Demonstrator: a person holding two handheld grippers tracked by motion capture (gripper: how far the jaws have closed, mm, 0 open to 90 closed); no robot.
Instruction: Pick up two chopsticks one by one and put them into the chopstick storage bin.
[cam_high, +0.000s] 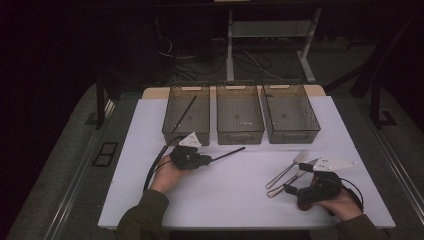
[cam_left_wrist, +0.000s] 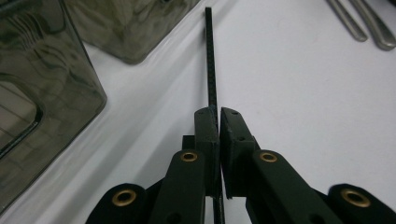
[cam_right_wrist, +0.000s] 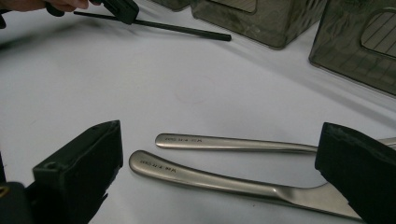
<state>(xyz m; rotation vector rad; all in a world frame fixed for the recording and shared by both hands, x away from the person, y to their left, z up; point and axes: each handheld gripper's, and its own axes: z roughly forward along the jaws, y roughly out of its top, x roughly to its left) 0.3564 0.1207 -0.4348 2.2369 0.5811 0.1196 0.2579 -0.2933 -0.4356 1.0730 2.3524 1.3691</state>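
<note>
My left gripper (cam_high: 207, 160) (cam_left_wrist: 218, 112) is shut on a thin black chopstick (cam_high: 227, 153) (cam_left_wrist: 211, 60) that lies low over the white table, pointing right towards the middle bin. The same chopstick (cam_right_wrist: 187, 30) and left gripper (cam_right_wrist: 122, 9) appear far off in the right gripper view. My right gripper (cam_high: 290, 189) (cam_right_wrist: 219, 149) stands open at the table's right, its jaws either side of the handles of a steel fork (cam_high: 292, 165) (cam_right_wrist: 233, 143) and a second steel utensil (cam_high: 295, 179) (cam_right_wrist: 210, 179). The pads touch neither.
Three clear grey bins stand in a row at the back: left bin (cam_high: 172, 120) with another black chopstick (cam_high: 185, 114) inside, middle bin (cam_high: 240, 136), right bin (cam_high: 292, 136). The white table surface (cam_high: 225, 195) ends close to both hands at the front.
</note>
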